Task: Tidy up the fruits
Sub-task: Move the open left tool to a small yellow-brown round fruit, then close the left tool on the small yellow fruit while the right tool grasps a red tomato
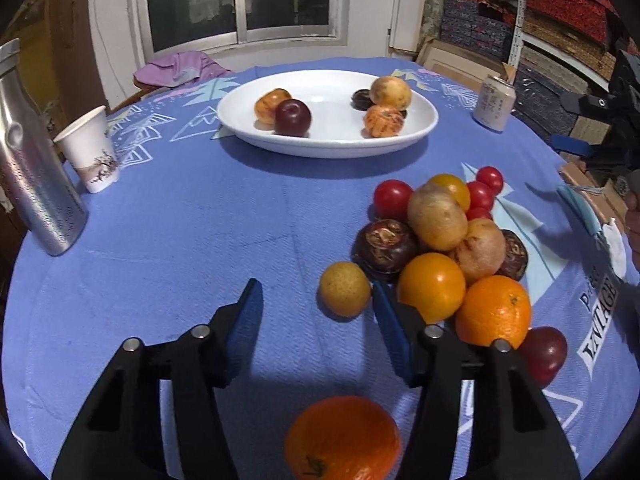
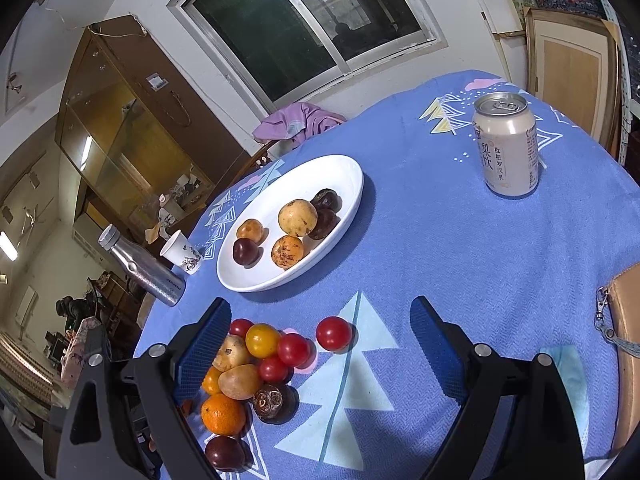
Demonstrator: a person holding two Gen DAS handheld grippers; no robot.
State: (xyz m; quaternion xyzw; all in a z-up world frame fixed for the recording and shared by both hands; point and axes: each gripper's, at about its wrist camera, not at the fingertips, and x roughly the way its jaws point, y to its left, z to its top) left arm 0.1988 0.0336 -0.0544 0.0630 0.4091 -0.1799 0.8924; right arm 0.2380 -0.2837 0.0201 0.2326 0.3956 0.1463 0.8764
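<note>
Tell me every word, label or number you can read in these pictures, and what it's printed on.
"VINTAGE": on the blue tablecloth, near its right edge; a smaller line above starts with "P", the rest unreadable.
"梨饮": large characters on the drink can; the smaller columns beside them are too small to read surely.
Silver bottle: small print near its base, too blurred.
Paper cup: a picture only, no words.

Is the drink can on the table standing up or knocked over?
Standing up. The can sits on its base on the blue tablecloth, its silver top with the pull tab facing upward.
</note>
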